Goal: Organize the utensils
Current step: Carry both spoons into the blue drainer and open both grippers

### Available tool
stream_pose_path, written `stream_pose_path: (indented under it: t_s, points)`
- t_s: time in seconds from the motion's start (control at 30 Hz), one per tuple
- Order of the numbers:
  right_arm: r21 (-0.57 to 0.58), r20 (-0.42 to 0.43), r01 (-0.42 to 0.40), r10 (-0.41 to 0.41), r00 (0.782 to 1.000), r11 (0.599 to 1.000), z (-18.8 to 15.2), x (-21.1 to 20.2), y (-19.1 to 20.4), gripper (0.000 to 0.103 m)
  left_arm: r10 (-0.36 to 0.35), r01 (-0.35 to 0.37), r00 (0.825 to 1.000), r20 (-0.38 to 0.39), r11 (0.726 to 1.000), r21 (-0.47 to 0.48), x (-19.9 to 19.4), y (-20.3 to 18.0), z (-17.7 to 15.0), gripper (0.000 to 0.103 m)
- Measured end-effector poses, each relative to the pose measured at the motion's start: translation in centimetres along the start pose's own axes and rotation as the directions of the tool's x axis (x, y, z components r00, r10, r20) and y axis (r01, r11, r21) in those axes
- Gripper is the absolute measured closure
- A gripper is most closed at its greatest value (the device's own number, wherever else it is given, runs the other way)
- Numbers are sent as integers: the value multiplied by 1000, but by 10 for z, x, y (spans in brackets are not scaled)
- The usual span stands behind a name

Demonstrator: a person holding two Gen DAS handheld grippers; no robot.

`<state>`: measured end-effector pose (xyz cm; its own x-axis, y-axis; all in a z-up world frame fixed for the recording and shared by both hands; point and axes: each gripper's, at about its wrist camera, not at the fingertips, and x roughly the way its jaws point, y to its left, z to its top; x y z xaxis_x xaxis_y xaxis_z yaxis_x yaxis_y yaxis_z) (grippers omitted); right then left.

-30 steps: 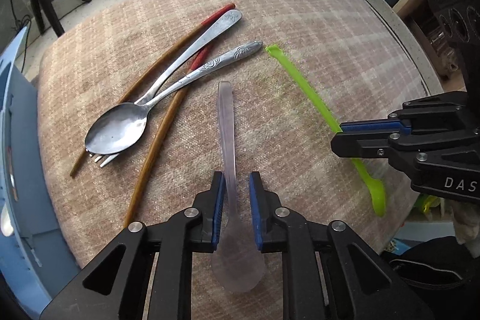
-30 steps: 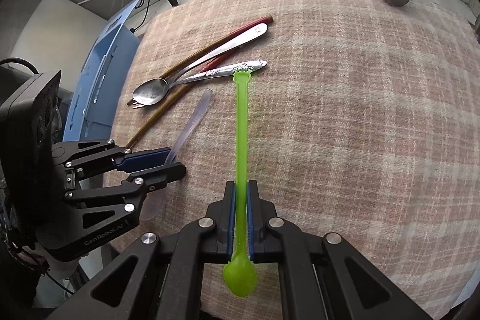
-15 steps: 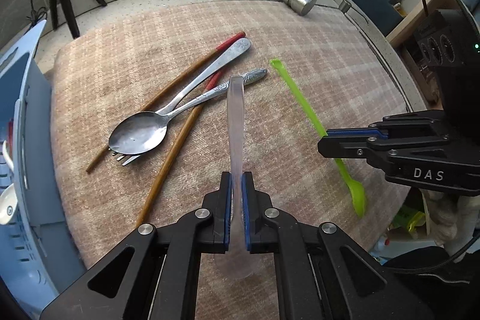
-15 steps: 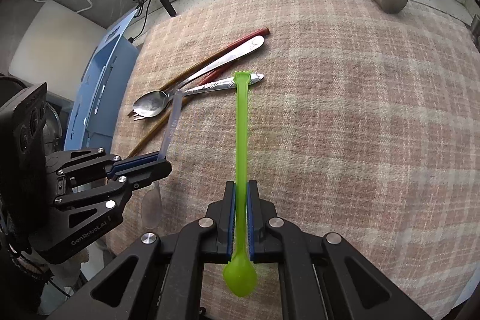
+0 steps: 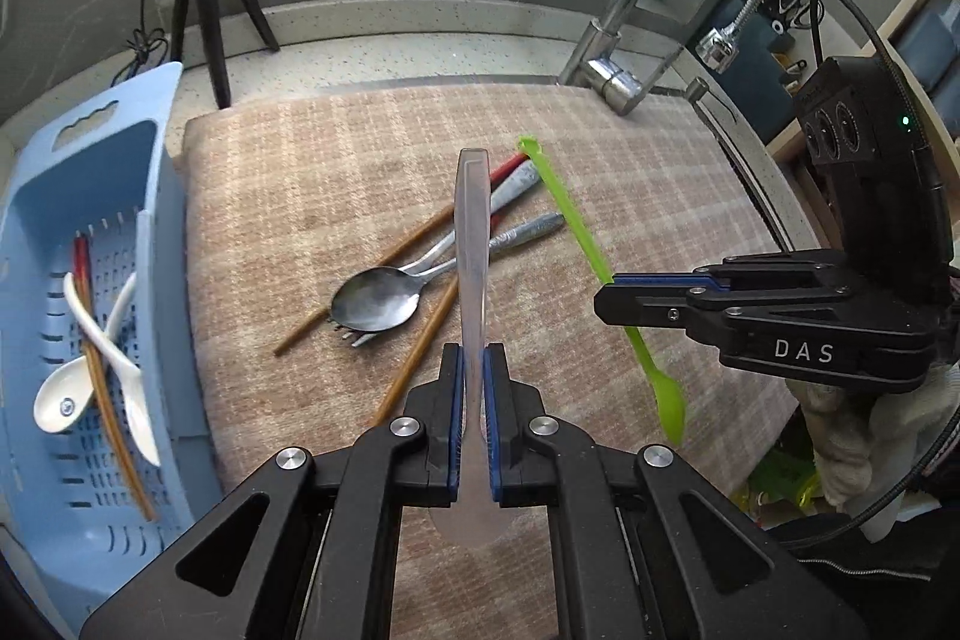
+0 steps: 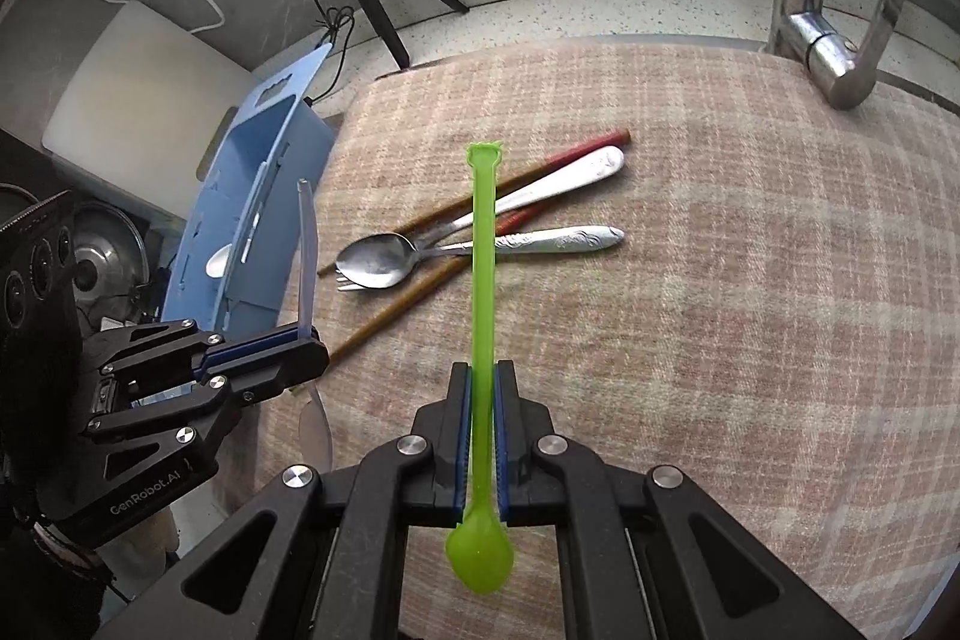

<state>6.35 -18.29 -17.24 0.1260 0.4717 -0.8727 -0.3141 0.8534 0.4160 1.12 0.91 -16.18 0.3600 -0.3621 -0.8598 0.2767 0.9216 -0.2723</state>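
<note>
Left wrist view: the blue slotted basket (image 5: 90, 244) stands at the left edge of the checked cloth (image 5: 648, 196); it holds two white ladle spoons (image 5: 90, 358) crossed over a pair of brown chopsticks (image 5: 114, 418) with red tops. My left gripper (image 5: 472, 400) is clamped on the translucent plastic spoon (image 5: 471, 232), pads pressing the handle just above the bowl, handle pointing away from me, raised clear of the cloth. My right gripper (image 6: 481, 436) is likewise clamped on the green plastic spoon (image 6: 483, 244), bowl hanging below the pads, handle sticking forward, also off the cloth. Between and beyond both tools, a pile remains on the cloth: a metal spoon (image 5: 384, 301) lying on a metal fork (image 5: 528, 229), crossing two brown chopsticks (image 5: 420, 352). The pile lies well apart from the basket.
</note>
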Motion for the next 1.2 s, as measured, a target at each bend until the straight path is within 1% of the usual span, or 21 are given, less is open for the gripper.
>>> stream_pose_path:
  t_s: [0.07,0.23,0.4,0.47,0.7,0.9,1.07,1.2]
  points:
    - [-15,10,-16,16,1000,1000,7,0,11,97,9,-8,1000,25,1000,-19,-14,11,2,98]
    - [-66,28,-51,53,998,996,26,4,47,97,61,-56,995,73,996,-73,-43,45,5,98]
    - [-117,36,-86,91,995,989,46,15,87,97,124,-111,987,100,986,-125,-65,82,3,98]
    - [-139,42,-97,104,994,986,55,20,105,97,134,-117,985,106,981,-155,-72,98,2,98]
    - [-179,27,-141,149,989,974,82,44,160,97,204,-179,974,100,960,-214,-80,141,-8,98]
    - [-212,-12,-154,155,988,965,91,74,197,97,225,-200,972,76,948,-247,-79,166,-16,98]
    - [-235,-36,-148,144,989,961,93,92,215,96,236,-209,970,67,938,-275,-80,177,-20,97]
    - [-248,-46,-136,128,991,959,92,98,220,95,241,-213,968,66,935,-283,-82,182,-23,95]
